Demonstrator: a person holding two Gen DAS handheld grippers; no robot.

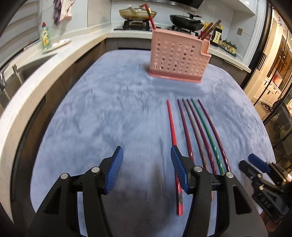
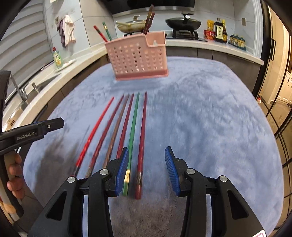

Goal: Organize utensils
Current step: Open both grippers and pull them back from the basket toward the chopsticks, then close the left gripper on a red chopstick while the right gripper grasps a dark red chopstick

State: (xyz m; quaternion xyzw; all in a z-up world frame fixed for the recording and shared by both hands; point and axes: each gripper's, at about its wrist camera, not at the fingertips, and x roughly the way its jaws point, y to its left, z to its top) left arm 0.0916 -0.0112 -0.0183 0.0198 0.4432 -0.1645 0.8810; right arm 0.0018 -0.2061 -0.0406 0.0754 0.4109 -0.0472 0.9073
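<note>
Several chopsticks lie side by side on the blue cloth [image 1: 91, 118]: a bright red one [image 1: 172, 129], dark red and brown ones, a green one [image 1: 206, 127]. In the right wrist view the green one [image 2: 134, 124] and a dark red one [image 2: 142, 127] lie between my right gripper's fingers. A pink perforated holder [image 1: 178, 56] stands at the far side with chopsticks in it; it also shows in the right wrist view [image 2: 138, 56]. My left gripper [image 1: 146, 156] is open, left of the red chopstick. My right gripper [image 2: 146, 156] is open above the rightmost chopsticks.
The cloth [image 2: 209, 118] covers a table. Behind it a counter holds a stove with a wok [image 1: 137, 13] and a black pan [image 1: 186, 20], sauce bottles [image 2: 220, 31], a green soap bottle [image 1: 44, 35] and a sink at left.
</note>
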